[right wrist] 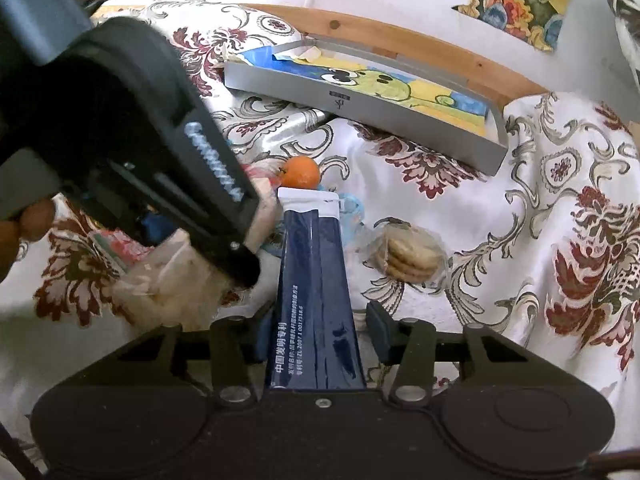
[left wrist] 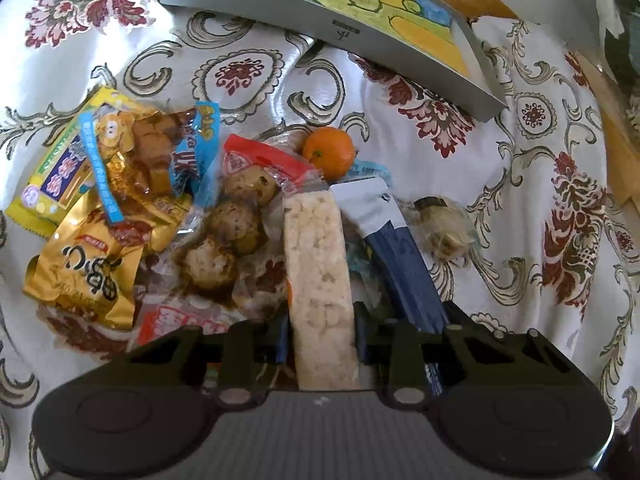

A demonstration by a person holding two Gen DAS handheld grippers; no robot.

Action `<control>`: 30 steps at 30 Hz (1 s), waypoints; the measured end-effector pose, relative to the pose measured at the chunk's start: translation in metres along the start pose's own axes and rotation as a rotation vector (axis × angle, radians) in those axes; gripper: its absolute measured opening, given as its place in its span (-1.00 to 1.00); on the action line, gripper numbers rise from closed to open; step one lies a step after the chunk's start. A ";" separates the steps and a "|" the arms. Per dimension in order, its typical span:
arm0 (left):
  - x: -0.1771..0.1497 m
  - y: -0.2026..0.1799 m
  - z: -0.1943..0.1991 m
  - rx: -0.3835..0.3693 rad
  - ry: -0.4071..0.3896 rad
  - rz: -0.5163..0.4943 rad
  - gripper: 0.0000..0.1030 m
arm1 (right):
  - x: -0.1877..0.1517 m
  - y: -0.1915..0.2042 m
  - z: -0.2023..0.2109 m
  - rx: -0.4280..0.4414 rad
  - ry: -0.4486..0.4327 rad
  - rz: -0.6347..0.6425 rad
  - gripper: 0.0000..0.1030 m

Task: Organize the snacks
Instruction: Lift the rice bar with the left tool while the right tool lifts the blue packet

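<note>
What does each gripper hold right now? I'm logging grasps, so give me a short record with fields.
left gripper: shut on rice cracker bar
right gripper: blue sachet between the jaws, right jaw apart from it
nearby: orange, wrapped biscuits
destination: grey tray, no snacks in it
surface: floral cloth

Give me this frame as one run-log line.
left gripper: shut on rice bar | right gripper: around blue packet, grip unclear | tray: no snacks visible | orange: on cloth
</note>
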State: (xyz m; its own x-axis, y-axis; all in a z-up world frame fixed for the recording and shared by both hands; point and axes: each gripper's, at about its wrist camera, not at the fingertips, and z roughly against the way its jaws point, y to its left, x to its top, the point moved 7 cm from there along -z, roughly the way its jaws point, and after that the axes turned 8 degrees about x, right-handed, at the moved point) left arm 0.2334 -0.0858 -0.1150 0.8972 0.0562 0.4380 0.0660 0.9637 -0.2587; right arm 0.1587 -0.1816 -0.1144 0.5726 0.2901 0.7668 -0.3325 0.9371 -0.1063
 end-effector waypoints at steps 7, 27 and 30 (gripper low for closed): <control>-0.010 -0.001 0.015 0.029 -0.022 -0.025 -0.37 | 0.004 0.002 0.008 -0.009 -0.001 0.011 -0.32; -0.031 -0.003 0.046 0.023 -0.067 -0.007 -0.38 | 0.005 0.015 0.029 0.009 -0.004 0.076 -0.41; -0.035 -0.003 0.048 0.023 -0.067 -0.011 -0.38 | 0.000 0.018 0.034 0.052 0.024 0.047 -0.41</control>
State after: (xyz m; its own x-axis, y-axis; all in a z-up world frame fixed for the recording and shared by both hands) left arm 0.1811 -0.0782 -0.0879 0.8651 0.0622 0.4977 0.0649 0.9701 -0.2340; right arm 0.1272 -0.1709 -0.0945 0.5729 0.3384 0.7465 -0.3974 0.9113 -0.1081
